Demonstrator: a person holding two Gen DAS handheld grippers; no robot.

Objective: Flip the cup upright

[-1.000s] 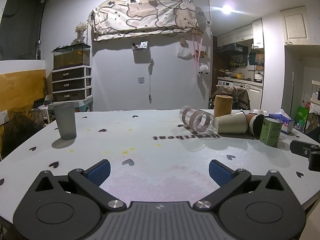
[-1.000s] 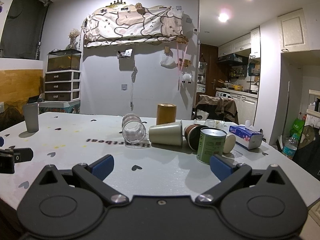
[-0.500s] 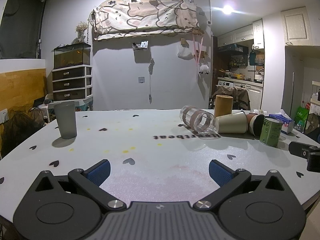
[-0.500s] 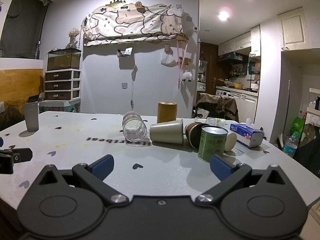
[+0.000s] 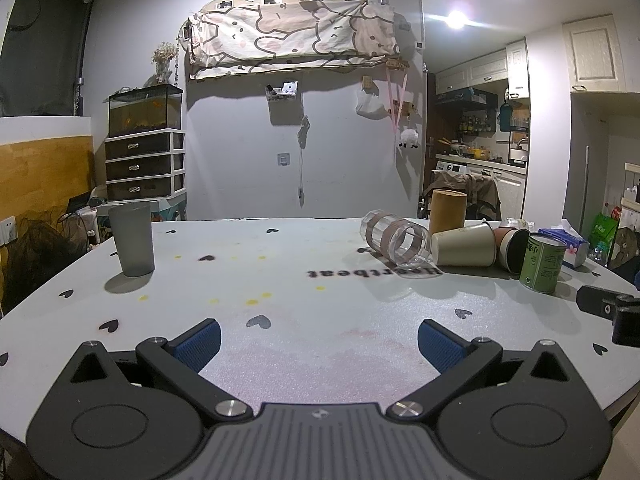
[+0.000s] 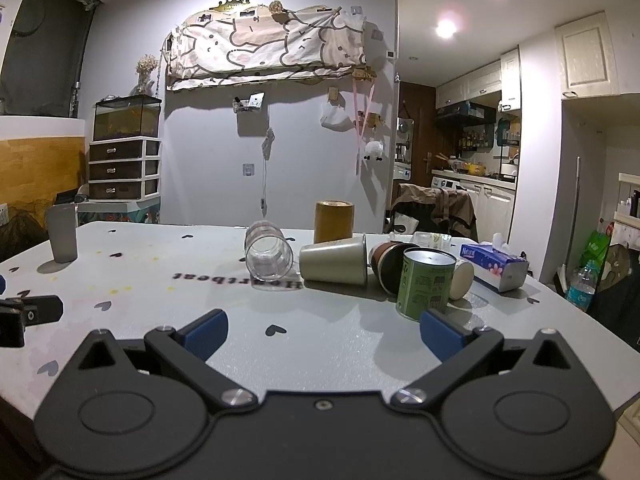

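Several cups lie on their sides on the grey table (image 5: 280,280): a clear glass with pink bands (image 5: 394,242) (image 6: 269,254), a beige paper cup (image 5: 464,245) (image 6: 335,259), a brown cup (image 5: 512,246) (image 6: 390,258) and a white cup (image 6: 462,278) behind the can. My left gripper (image 5: 319,342) is open and empty above the near table. My right gripper (image 6: 324,330) is open and empty, a short way in front of the cups; its right fingertip sits just below the green can.
A green can (image 6: 426,284) (image 5: 543,262) stands upright by the cups. A tan cylinder (image 6: 334,221) stands behind them. A grey tumbler (image 5: 132,240) stands upright at far left. A tissue box (image 6: 494,266) lies at right. Each gripper's tip shows in the other's view (image 5: 608,312) (image 6: 24,314).
Both grippers have crept slightly forward toward the cups. Nothing has been grasped and the cups have not moved.
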